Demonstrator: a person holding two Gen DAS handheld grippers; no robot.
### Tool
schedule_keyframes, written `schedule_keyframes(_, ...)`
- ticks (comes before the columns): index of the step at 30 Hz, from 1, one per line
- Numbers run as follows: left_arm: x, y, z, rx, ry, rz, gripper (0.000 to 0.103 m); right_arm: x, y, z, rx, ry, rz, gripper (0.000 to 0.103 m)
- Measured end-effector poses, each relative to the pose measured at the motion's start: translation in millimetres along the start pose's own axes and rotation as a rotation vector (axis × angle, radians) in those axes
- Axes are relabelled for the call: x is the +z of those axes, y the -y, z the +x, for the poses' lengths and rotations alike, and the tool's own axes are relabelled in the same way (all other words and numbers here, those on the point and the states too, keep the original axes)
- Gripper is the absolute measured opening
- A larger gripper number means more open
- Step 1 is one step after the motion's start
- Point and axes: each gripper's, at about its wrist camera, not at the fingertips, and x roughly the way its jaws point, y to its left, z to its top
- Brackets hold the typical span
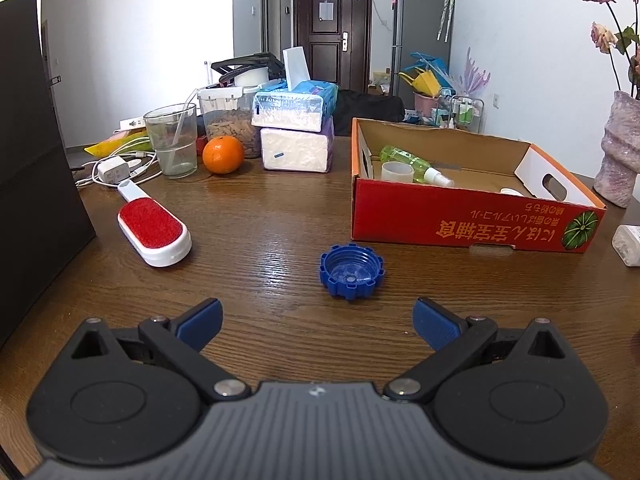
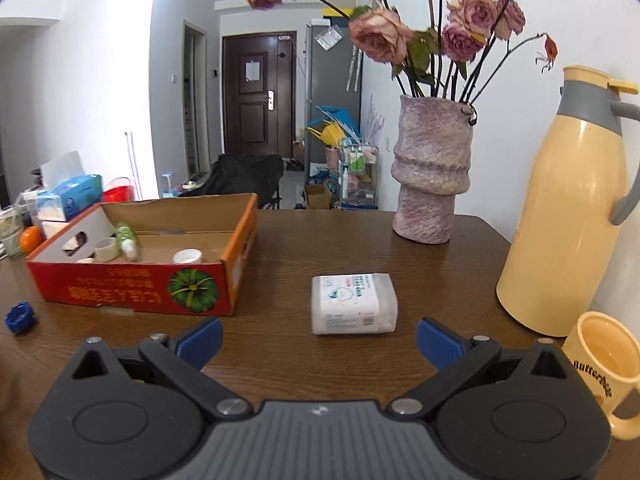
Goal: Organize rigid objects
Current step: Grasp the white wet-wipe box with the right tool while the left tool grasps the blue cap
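Ahead — ridged blue plastic cap [image 1: 351, 271].

White walls, daylight-bright room; dark brown panelled door [image 1: 330, 28] at far end of a hallway. Grey fridge [image 1: 420, 36] right of door. Brown wood-grain table [image 1: 280, 220] in foreground; dark cabinet side [image 1: 32, 168] at left edge

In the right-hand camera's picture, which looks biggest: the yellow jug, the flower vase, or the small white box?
1. Yellow jug, though it stands nearer the camera than the vase.
2. Flower vase.
3. Small white box, clearly smallest.
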Motion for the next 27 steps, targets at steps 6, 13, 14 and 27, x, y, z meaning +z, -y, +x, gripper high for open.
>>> schedule_keyframes(6,0,2,5,0.008,-0.012,-0.005,0.103,10,7,36,-0.013,-0.049,0.006,0.103)
schedule_keyframes(13,2,6,12,0.015,-0.026,-0.007,0.103,16,9,85,-0.035,-0.105,0.017,0.103)
schedule_keyframes(14,3,7,13,0.016,-0.027,-0.005,0.103,16,9,91,-0.038,-0.111,0.024,0.103)
schedule_keyframes(27,13,18,34,0.034,-0.065,0.022,0.103,23,11,151,-0.092,-0.174,0.040,0.103)
